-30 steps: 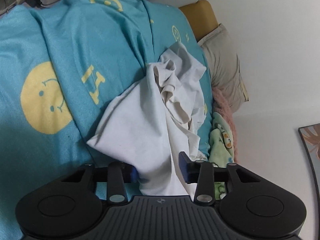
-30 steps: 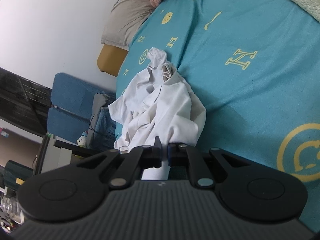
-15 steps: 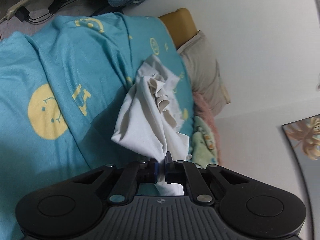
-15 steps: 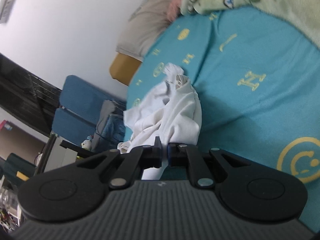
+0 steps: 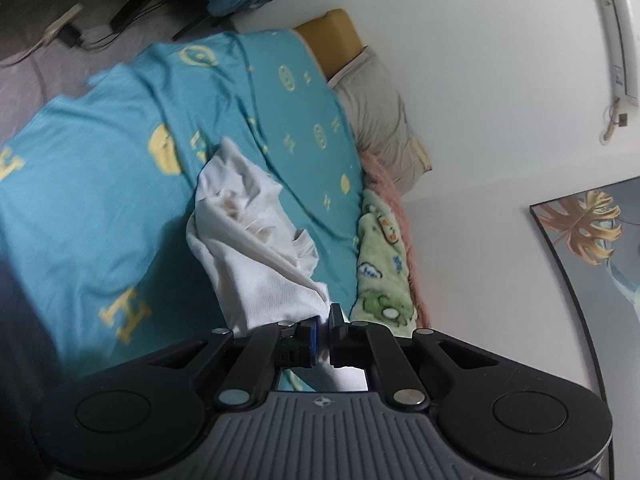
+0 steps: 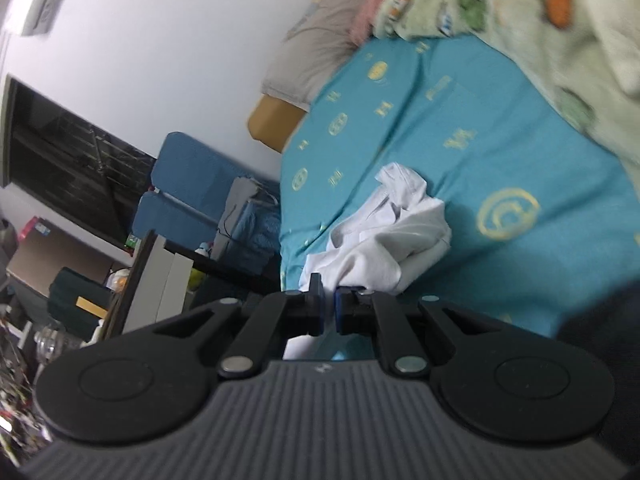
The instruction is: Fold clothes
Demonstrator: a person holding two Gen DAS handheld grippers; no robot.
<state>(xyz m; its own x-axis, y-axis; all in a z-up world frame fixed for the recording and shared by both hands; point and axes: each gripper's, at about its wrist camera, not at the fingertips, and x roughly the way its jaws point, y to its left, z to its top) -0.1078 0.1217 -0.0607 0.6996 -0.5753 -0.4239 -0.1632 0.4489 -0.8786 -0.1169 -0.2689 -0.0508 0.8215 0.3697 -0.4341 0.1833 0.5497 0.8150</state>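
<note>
A crumpled white garment (image 5: 256, 256) hangs lifted over the teal bedsheet (image 5: 100, 200), bunched and trailing away from both grippers. My left gripper (image 5: 324, 332) is shut on one edge of the white garment, the cloth pinched between its blue pads. In the right wrist view the same white garment (image 6: 392, 248) runs up to my right gripper (image 6: 329, 308), which is shut on another edge of it. The far end of the cloth still rests on the sheet.
A green printed blanket (image 5: 380, 272) and a pink one lie along the wall side of the bed, with a beige pillow (image 5: 380, 120) at the head. Blue chairs (image 6: 180, 184), a dark desk and clutter stand beside the bed. A picture (image 5: 592, 256) leans on the wall.
The left gripper closed on the garment's edge. Both grippers then rose and pulled back, lifting the garment so it stretches off the sheet and more of the room shows.
</note>
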